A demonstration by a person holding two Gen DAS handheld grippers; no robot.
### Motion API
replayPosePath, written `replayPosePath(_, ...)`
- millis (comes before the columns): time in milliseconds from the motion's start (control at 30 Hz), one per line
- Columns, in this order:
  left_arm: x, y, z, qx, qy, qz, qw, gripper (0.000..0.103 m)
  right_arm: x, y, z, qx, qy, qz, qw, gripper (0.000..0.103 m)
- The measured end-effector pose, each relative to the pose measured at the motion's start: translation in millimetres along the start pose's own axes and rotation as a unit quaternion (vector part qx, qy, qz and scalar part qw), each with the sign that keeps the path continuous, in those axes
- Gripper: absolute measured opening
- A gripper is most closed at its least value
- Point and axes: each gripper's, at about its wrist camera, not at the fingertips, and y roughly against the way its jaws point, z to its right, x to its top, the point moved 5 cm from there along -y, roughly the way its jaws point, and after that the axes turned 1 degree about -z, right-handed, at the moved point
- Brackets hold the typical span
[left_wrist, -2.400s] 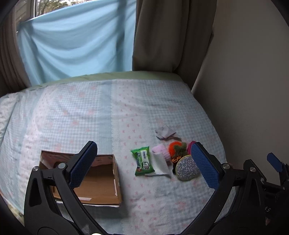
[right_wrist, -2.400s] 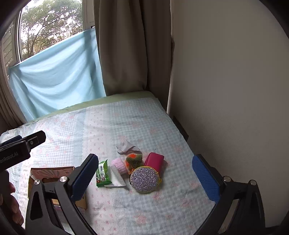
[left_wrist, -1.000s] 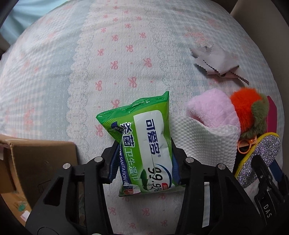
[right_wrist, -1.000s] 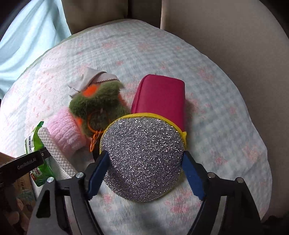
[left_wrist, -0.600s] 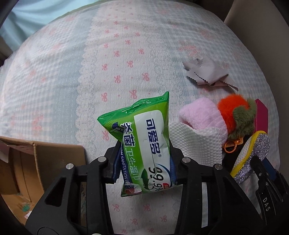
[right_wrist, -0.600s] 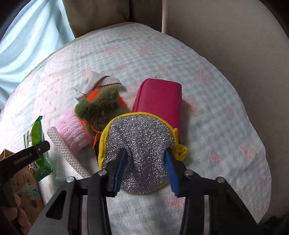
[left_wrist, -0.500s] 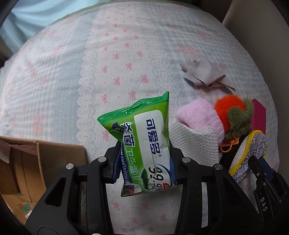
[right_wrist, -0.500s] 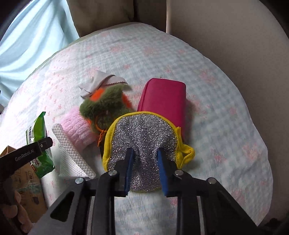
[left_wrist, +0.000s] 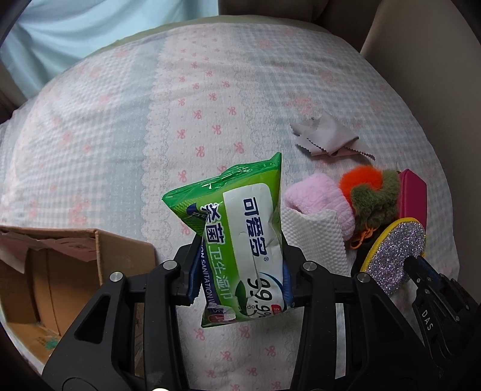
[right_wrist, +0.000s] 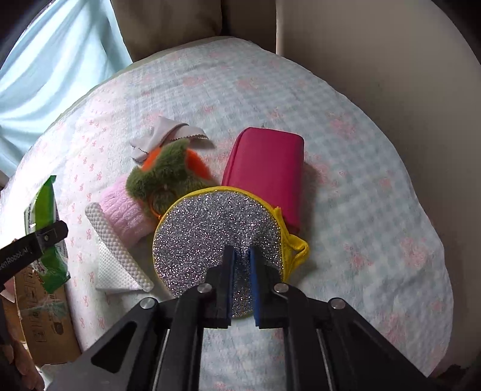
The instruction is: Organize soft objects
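Note:
My left gripper (left_wrist: 240, 270) is shut on a green wet-wipes pack (left_wrist: 240, 234) and holds it above the bed; the pack also shows in the right wrist view (right_wrist: 45, 231). My right gripper (right_wrist: 242, 264) is shut on a round silver glitter pouch (right_wrist: 216, 234) with yellow trim, lifted at its near edge; it also shows in the left wrist view (left_wrist: 393, 255). Beside them lie a pink fluffy item (left_wrist: 318, 201), an orange-green furry toy (left_wrist: 372, 195), a magenta case (right_wrist: 267, 174), a white textured cloth (left_wrist: 312, 237) and a grey cloth (left_wrist: 327, 135).
An open cardboard box (left_wrist: 54, 270) stands at the lower left on the checked bedspread (left_wrist: 150, 120). A beige wall (right_wrist: 390, 60) runs along the bed's right side. Curtains (right_wrist: 168, 27) and a blue sheet (left_wrist: 90, 27) hang at the far end.
Both grippers came down and closed, the left on the wipes pack and the right on the glitter pouch. Both now lift their items off the bed.

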Motion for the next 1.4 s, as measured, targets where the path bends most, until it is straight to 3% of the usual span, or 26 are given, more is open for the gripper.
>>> replayPosePath(67, 0, 3, -1, 0.001, -0.002, 0.003, 1.0000, 0.037, 1, -3, -3, -0.018, 0.015, -0.005, 1.000, 0.023)
replayPosePath(133, 1, 6, -3, 0.002, -0.004, 0.005, 1.0000, 0.037, 0, -1, -7, -0.025, 0.026, 0.001, 0.999, 0.063)
replayPosePath(167, 1, 7, -4, 0.003, -0.005, 0.006, 1.0000, 0.037, 0, -1, -9, -0.024, 0.027, 0.004, 0.999, 0.103)
replayPosePath(333, 6, 11, -11, 0.003, -0.009, 0.012, 0.9999, 0.037, -4, -2, -17, -0.037, 0.022, 0.007, 0.999, 0.103)
replayPosePath(500, 11, 10, -16, 0.002, -0.015, 0.015, 0.9998, 0.037, -6, -21, -19, -0.047, 0.003, -0.039, 0.998, 0.103)
replayPosePath(767, 12, 2, -21, -0.004, -0.012, 0.008, 0.9999, 0.037, 6, -29, -26, -0.060, -0.003, -0.022, 0.998, 0.103)
replayPosePath(833, 12, 1, -22, -0.005, -0.010, 0.007, 0.9999, 0.037, 10, -32, -29, -0.060, -0.001, -0.023, 0.998, 0.096)
replayPosePath(1100, 12, 1, -23, -0.006, -0.010, 0.007, 0.9999, 0.037, 9, -27, -27, -0.057, 0.004, -0.013, 0.998, 0.055)
replayPosePath(1400, 4, 4, -24, -0.006, -0.006, 0.013, 0.9999, 0.037, 6, -20, -21, -0.037, 0.011, -0.005, 0.999, 0.031)
